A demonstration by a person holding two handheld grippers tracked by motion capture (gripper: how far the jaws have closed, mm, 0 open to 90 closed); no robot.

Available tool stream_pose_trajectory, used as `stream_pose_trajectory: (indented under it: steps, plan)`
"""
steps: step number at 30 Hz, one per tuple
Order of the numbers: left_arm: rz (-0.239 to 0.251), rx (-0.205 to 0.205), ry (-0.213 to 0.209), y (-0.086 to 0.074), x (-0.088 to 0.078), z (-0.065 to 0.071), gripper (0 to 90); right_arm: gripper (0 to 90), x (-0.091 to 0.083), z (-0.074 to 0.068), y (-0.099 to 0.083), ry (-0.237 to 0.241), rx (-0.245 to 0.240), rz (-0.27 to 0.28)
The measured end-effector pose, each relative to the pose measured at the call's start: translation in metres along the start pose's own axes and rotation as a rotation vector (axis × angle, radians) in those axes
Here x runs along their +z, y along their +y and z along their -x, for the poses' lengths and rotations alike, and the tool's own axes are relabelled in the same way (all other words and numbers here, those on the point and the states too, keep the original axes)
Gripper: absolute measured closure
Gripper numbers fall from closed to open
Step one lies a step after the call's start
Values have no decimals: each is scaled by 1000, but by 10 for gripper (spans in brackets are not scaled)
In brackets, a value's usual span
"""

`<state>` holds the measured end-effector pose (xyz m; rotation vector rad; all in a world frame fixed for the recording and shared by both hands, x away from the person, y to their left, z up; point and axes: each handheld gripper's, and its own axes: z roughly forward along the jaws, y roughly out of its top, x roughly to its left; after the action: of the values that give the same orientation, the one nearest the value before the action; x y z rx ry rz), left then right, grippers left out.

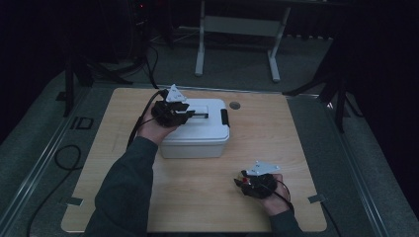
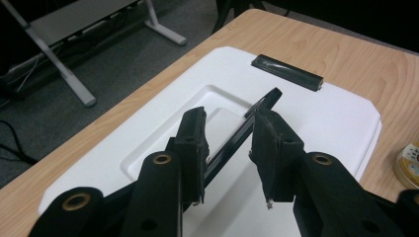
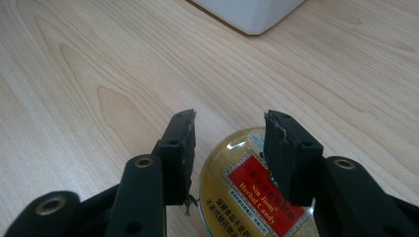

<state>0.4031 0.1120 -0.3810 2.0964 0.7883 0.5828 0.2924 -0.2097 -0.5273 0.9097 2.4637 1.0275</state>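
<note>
Writing: the gold tin (image 3: 249, 197) carries a red label reading "Nin Jiom Herbal Candy", with lines of Chinese characters above and below it too small to make out. No writing can be read on the white box (image 1: 196, 136).

White box: a lidded plastic box standing on the wooden table (image 1: 276, 143), toward the far left of its middle; a black clip (image 2: 287, 72) sits on the lid's far edge in the left gripper view, and a black handle (image 2: 247, 128) lies in the lid's sunken panel.

Left gripper (image 2: 228, 148): poised over the top of the white box, held in the person's left hand (image 1: 154, 129). Its jaws are spread, one on each side of the black handle, which runs up between them; neither jaw is seen pressing on it.

Right gripper (image 3: 230, 153): held in the person's right hand (image 1: 274, 200), near the table's front edge, well apart from the white box and to its right front.

Gold tin: a round tin lying flat on the table, below and between the right gripper's parted jaws; whether the jaws touch it cannot be told. In the left gripper view its edge (image 2: 409, 163) peeks in beyond the box's right side.
</note>
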Motion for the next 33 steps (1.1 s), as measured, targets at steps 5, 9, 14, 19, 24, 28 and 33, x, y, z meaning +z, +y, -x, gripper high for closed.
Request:
stream_pose_trajectory:
  steps: [5,9,14,19,24,28,33]
  plan:
    - [-11,3,-2,1,6,1,656,548,0,0,0,1,-1,0]
    - [-13,18,-1,7,10,5,655,548,0,0,0,1,-2,-2]
    - [-24,18,-10,10,19,8,665,547,0,1,-1,-1,0,0]
    - [-42,15,-26,8,28,10,666,547,0,1,-1,-1,-1,0]
    - [-40,21,-33,9,30,11,664,546,0,1,-1,0,2,-3]
    - [-50,41,-32,8,31,13,655,543,1,0,-2,-1,-3,-7]
    - [-52,37,-49,7,32,13,645,543,1,0,-2,0,-5,-8]
